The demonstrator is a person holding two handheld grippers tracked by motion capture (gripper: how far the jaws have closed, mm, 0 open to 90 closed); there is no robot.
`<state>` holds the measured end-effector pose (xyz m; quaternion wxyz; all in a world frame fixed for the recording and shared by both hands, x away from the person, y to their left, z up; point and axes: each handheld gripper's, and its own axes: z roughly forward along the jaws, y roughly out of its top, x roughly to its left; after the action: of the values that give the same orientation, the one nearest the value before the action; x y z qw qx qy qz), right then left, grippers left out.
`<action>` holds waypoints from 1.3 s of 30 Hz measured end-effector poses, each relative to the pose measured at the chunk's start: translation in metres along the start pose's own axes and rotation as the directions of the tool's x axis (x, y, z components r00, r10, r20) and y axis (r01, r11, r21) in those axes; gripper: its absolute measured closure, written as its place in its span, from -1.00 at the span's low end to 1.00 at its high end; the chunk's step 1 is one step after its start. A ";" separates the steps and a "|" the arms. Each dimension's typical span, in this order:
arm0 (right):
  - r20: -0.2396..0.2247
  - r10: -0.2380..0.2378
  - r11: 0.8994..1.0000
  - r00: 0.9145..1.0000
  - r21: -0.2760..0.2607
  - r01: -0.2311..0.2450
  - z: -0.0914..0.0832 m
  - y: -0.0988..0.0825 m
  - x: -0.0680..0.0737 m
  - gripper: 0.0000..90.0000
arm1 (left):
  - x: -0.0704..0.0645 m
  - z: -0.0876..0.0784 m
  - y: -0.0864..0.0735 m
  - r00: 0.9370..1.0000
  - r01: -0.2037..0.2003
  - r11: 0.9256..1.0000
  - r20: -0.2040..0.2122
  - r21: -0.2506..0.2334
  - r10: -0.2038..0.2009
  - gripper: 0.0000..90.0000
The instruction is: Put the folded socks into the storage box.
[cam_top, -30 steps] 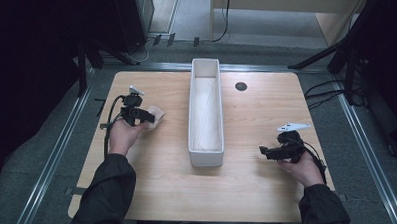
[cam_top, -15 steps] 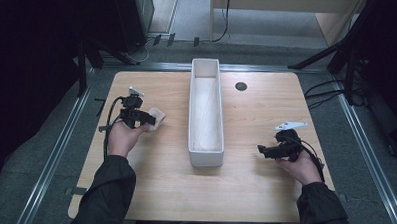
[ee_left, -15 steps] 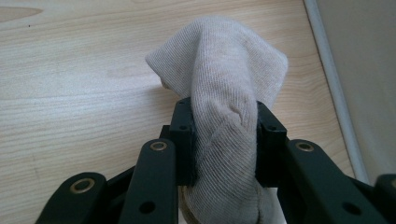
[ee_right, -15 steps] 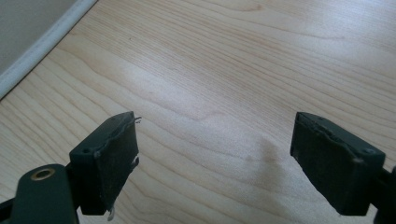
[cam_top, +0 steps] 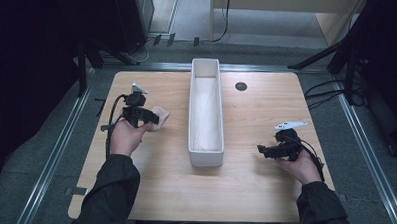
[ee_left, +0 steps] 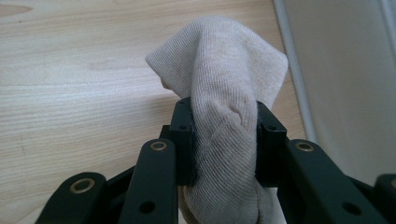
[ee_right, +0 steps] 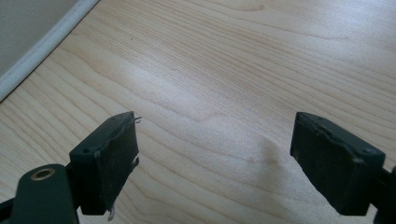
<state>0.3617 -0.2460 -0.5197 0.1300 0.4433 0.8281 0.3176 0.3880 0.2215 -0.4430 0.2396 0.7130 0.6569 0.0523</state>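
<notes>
Left of tray [cam_top: 205, 157] | left gripper [ee_left: 224, 140] clamped on cloth [ee_left: 224, 84] — carry step | right gripper [ee_right: 215, 158] released, nothing between | next, probably: lift cloth over rim — drop inside

The cloth [ee_left: 224, 93] is beige with a fine ribbed weave and faint brownish marks; the fingers [ee_left: 184, 140] pinching it are black, with brass-coloured rivets. The worktop [cam_top: 254, 189] is pale wood with wavy grain, and the long bin [cam_top: 204, 151] is white
</notes>
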 end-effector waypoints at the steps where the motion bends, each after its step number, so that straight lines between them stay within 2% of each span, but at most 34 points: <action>1: 0.000 -0.001 1.000 1.000 0.000 0.001 0.000 0.000 0.000 -0.67 | -0.002 -0.003 0.001 1.000 -0.003 1.000 0.002 0.001 0.003 0.50; 14: -0.004 -0.013 1.000 1.000 0.019 0.013 0.002 0.000 0.001 -0.67 | -0.037 -0.030 0.000 1.000 -0.013 1.000 0.007 -0.018 0.014 0.49; 18: -0.005 -0.013 1.000 1.000 0.020 0.013 0.002 -0.001 0.001 -0.66 | -0.048 -0.036 -0.001 1.000 -0.016 1.000 0.023 -0.026 0.017 0.49; 19: -0.005 -0.013 1.000 1.000 0.021 0.013 0.002 -0.001 0.001 -0.66 | -0.048 -0.036 -0.001 1.000 -0.016 1.000 0.023 -0.026 0.017 0.49; 25: -0.006 -0.015 1.000 1.000 0.025 0.015 0.002 -0.001 0.001 -0.66 | -0.067 -0.040 -0.002 1.000 -0.017 0.999 0.014 -0.035 0.017 0.49; 33: -0.006 -0.016 0.999 1.000 0.030 0.016 0.002 -0.001 0.001 -0.66 | -0.094 -0.039 -0.005 0.999 -0.050 0.998 0.019 -0.036 0.050 0.49; 34: -0.006 -0.015 0.999 1.000 0.032 0.015 0.002 -0.001 0.001 -0.66 | -0.097 -0.039 -0.006 0.998 -0.063 0.997 0.020 -0.038 0.064 0.49; 39: -0.010 -0.021 0.999 1.000 0.035 0.022 0.003 -0.001 0.002 -0.66 | -0.113 -0.032 -0.007 0.996 -0.081 0.997 0.026 -0.020 0.081 0.49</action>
<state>0.3615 -0.2441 -0.5230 0.1215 0.4350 0.8389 0.3038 0.3541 0.1216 -0.3904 0.2530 0.7373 0.6236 0.0586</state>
